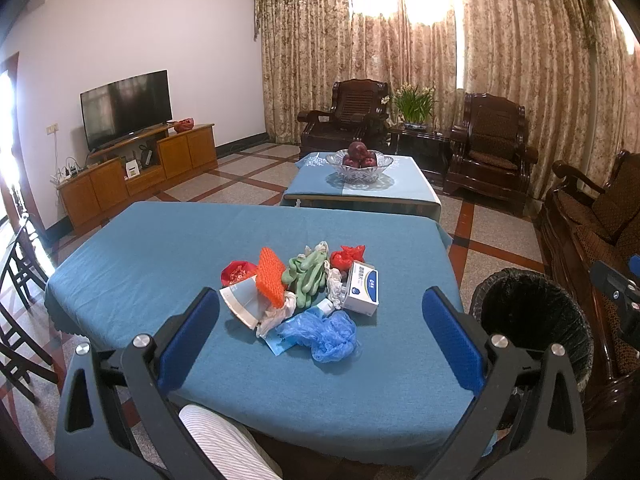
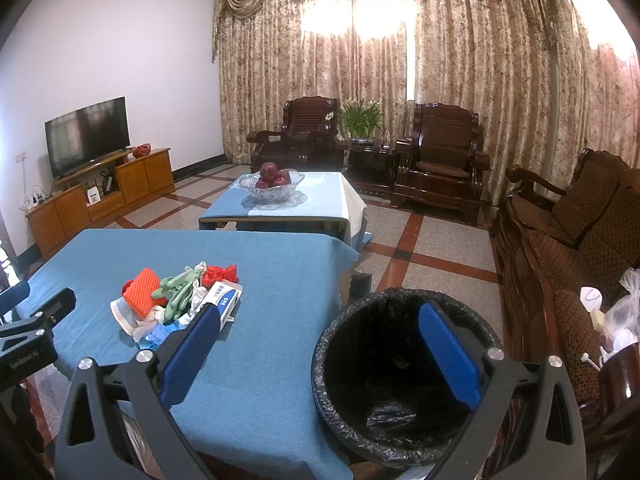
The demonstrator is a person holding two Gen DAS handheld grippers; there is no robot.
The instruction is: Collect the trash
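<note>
A heap of trash lies on the blue-clothed table [image 1: 160, 248]: an orange foam net [image 1: 271, 280], green gloves [image 1: 306, 278], a red plastic bag [image 1: 347, 257], a white box [image 1: 362, 288], a blue plastic bag [image 1: 324, 334], white paper and tissues. The heap also shows in the right wrist view [image 2: 176, 300]. My left gripper [image 1: 320, 332] is open and empty, short of the heap. My right gripper [image 2: 320, 344] is open and empty, above the black-lined trash bin [image 2: 360, 452], which stands on the floor at the table's right, also seen in the left wrist view [image 1: 528, 312].
A low table [image 1: 400, 188] with a glass bowl of red fruit [image 1: 363, 164] stands beyond. Dark wooden armchairs [image 1: 490, 148] and a sofa [image 2: 580, 248] line the back and right. A TV stand [image 1: 132, 172] is at left, dark chairs [image 1: 16, 280] at far left.
</note>
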